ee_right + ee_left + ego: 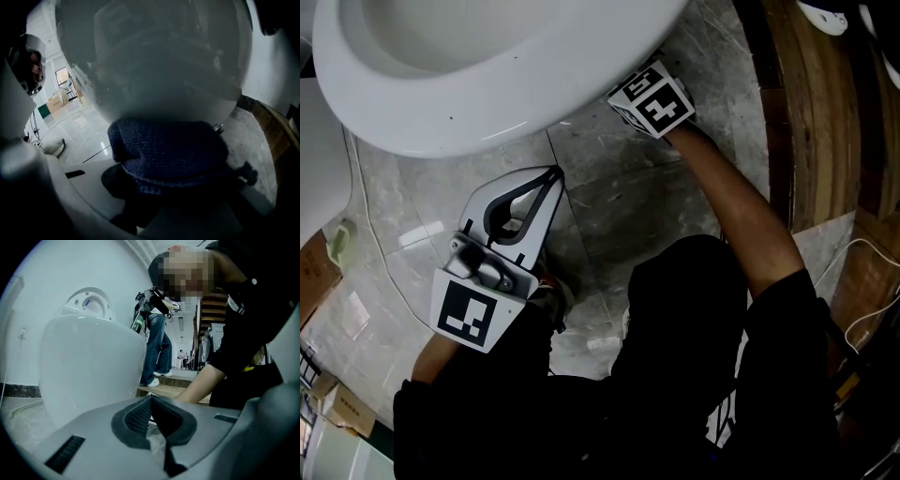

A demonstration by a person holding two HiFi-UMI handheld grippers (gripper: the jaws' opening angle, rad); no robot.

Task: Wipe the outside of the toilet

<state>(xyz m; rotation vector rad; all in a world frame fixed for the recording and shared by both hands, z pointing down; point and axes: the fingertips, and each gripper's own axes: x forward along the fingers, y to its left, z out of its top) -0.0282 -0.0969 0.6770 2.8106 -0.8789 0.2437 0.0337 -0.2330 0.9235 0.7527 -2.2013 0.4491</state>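
Observation:
The white toilet (487, 84) fills the top of the head view, and its bowl stands on grey floor tiles. My right gripper reaches under the bowl's right side; only its marker cube (652, 98) shows there, the jaws being hidden. In the right gripper view the right gripper (173, 183) is shut on a dark blue knitted cloth (168, 150), which presses against the toilet's curved outside (154, 61). My left gripper (551, 176) hangs lower left, a short way from the bowl, pointing at it. Its jaws (150, 399) are shut tip to tip, facing the toilet's base (89, 366).
A wooden step (825, 112) runs along the right. A white cable (375, 234) trails over the tiles at the left near a cardboard box (314, 272). My black-clad legs (675, 328) crouch below. A person in jeans (157, 348) stands beyond the toilet.

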